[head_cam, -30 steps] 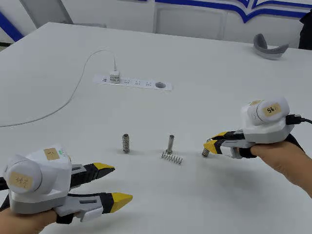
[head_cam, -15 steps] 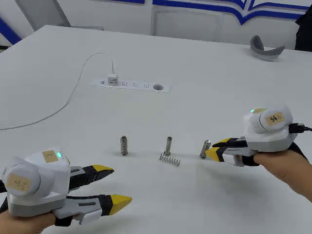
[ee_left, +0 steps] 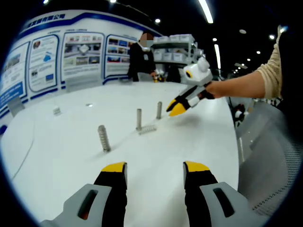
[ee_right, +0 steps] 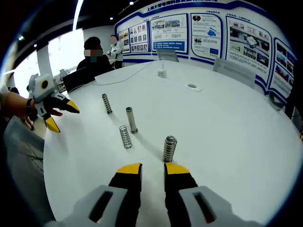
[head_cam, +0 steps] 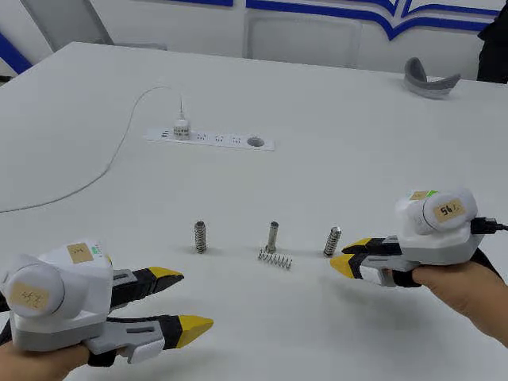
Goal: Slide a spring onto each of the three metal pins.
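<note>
Springs sit on two of the three metal pins. The left pin [head_cam: 200, 236] has one and the right pin [head_cam: 332, 240] has one, as the person sees them. The middle pin [head_cam: 272, 236] is bare and stands up straight between them.

A second ago the right gripper [head_cam: 343, 260] had its tips right at the right pin. Now it has pulled back and sits just beside that pin, not touching it. Its claw is only a little apart and holds nothing. So I think the second spring is done and only one is left.

That last one, the loose spring [head_cam: 275, 258], lies on its side just in front of the middle pin. It is not in a box or a tray. It rests right on the white table [head_cam: 317, 159], and the pins stand right on the table too.

The left gripper [head_cam: 186, 302] waits low and near the person, well apart from the pins. Its claw is wide apart and holds nothing.
</note>
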`<state>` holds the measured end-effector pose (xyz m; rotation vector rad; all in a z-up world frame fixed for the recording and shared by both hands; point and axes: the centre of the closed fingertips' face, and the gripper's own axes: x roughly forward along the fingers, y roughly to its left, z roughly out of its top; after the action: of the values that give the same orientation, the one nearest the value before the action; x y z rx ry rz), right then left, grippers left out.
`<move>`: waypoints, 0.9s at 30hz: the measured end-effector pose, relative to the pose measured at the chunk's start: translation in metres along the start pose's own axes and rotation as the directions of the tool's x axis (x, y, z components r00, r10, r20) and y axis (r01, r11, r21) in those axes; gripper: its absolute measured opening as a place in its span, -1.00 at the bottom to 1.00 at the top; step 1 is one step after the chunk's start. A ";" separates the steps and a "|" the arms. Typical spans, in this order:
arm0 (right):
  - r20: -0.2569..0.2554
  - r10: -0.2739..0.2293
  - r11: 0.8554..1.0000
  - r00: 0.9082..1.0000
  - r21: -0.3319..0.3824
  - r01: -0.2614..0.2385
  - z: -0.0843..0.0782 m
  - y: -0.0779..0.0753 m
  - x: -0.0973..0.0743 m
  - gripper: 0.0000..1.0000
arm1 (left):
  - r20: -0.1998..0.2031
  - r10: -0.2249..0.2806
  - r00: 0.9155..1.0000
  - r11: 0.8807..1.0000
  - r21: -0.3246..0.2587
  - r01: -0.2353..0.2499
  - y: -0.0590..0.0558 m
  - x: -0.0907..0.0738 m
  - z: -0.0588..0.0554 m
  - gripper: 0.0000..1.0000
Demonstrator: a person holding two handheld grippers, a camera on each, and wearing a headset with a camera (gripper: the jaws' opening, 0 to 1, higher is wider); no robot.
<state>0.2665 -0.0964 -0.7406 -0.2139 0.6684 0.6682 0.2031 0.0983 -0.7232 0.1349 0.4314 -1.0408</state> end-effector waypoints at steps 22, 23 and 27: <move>-0.010 0.118 0.989 0.993 -0.087 -0.119 0.022 0.046 0.034 -0.61 | 0.000 0.004 1.000 1.000 -0.002 -0.004 0.003 0.000 -0.001 -0.04; -0.015 0.122 0.988 0.992 -0.091 -0.123 0.022 0.047 0.036 -0.61 | 0.001 0.005 1.000 1.000 -0.003 -0.005 0.003 0.000 -0.001 -0.04; -0.024 0.131 0.987 0.991 -0.094 -0.133 0.023 0.048 0.043 -0.61 | -0.001 0.006 1.000 1.000 -0.003 -0.006 0.003 -0.001 -0.001 -0.04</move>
<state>0.2726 -0.0288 -0.7491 -0.2663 0.6721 0.8272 0.2053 0.1008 -0.7245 0.1341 0.4336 -1.0344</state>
